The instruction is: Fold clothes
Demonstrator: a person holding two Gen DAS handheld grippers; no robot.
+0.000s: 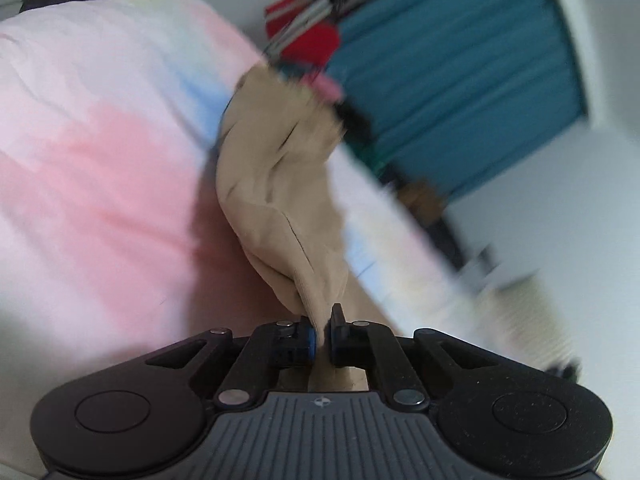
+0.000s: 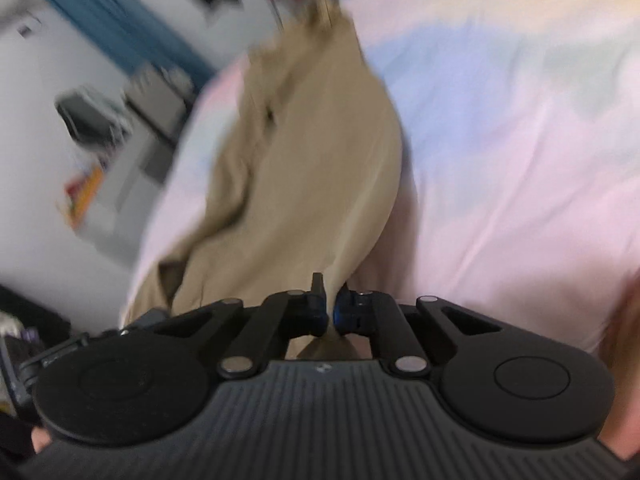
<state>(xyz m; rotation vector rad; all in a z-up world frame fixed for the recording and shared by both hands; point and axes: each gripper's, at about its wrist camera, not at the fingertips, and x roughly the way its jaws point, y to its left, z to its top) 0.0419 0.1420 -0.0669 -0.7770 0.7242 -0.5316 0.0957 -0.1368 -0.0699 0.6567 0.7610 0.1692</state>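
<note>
A tan garment (image 1: 280, 168) lies crumpled on a bed with a pastel pink, blue and white cover (image 1: 100, 152). My left gripper (image 1: 323, 334) is shut on a near corner of it, the cloth pinched between the blue pads and pulled up into a ridge. In the right wrist view the same tan garment (image 2: 312, 160) stretches away from my right gripper (image 2: 330, 312), which is shut on its near edge, with cloth showing under the jaws. Both views are motion-blurred. At the garment's far end the other gripper (image 1: 316, 76) shows as a blur.
The bed's edge (image 1: 400, 216) runs diagonally, with a teal curtain (image 1: 460, 72) and white wall beyond. Red items (image 1: 316, 40) hang near the far end. In the right wrist view, grey furniture (image 2: 132, 120) and an orange object (image 2: 84, 196) stand left of the bed cover (image 2: 520, 140).
</note>
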